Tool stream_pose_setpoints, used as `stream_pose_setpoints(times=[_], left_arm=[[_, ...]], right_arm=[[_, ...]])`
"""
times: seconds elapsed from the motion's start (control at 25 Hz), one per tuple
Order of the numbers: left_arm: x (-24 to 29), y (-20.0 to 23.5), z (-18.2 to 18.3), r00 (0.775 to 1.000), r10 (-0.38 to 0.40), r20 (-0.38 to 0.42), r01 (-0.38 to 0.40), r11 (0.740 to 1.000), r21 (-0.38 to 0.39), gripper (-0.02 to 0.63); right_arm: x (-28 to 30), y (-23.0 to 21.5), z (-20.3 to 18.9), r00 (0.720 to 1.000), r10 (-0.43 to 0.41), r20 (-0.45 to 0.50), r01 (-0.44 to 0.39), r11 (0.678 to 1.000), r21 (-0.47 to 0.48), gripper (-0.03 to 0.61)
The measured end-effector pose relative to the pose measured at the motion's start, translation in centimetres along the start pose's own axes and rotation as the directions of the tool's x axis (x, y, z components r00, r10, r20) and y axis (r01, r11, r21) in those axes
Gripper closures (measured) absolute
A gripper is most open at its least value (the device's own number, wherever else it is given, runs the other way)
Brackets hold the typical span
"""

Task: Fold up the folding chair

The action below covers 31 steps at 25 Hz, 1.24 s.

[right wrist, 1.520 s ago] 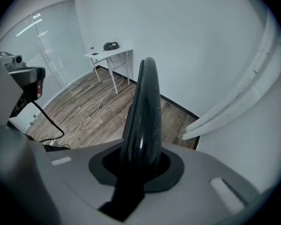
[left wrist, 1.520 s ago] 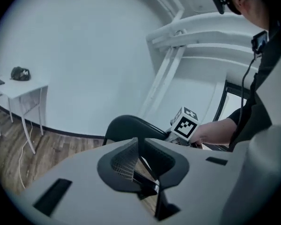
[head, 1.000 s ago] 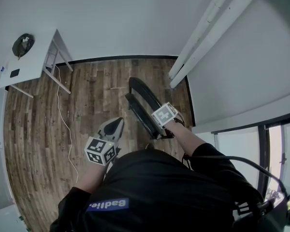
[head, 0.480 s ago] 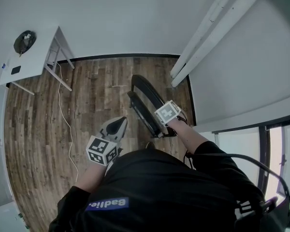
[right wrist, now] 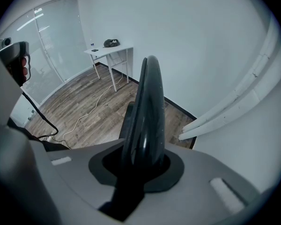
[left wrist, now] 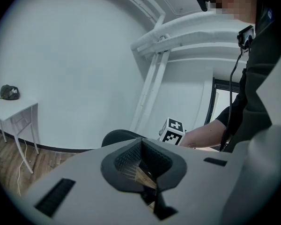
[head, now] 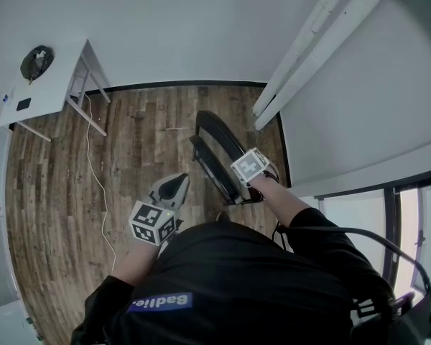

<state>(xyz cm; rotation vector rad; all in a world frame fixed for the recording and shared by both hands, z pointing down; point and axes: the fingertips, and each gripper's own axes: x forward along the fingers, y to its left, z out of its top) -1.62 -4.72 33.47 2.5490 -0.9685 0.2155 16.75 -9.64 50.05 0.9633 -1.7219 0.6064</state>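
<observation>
Presently the black folding chair (head: 214, 128) is seen standing on the wooden floor (head: 50, 185), close to the wall corner at the floor's right edge, with seat and backrest lying nearly flat against each other. Its curved top rail is clamped between the jaws of the right tool (right wrist: 141, 165), which is pointed steeply downward. The left tool (left wrist: 143, 168) is held just left of the chair, apart from it, its jaws pressed together with nothing between them. A white cable (head: 93, 169) is laid across the floor's left part.
</observation>
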Motion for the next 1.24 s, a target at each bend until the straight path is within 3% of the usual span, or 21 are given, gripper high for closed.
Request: stream_pose_setpoints(times=[1.24], left_arm=[[-1.3, 0.1, -1.0, 1.0, -0.003, -0.007, 0.003, 1.0, -0.008, 0.609]], right_arm=[[-0.1, -0.6, -0.1, 1.0, -0.016, 0.003, 0.016, 1.0, -0.008, 0.503]])
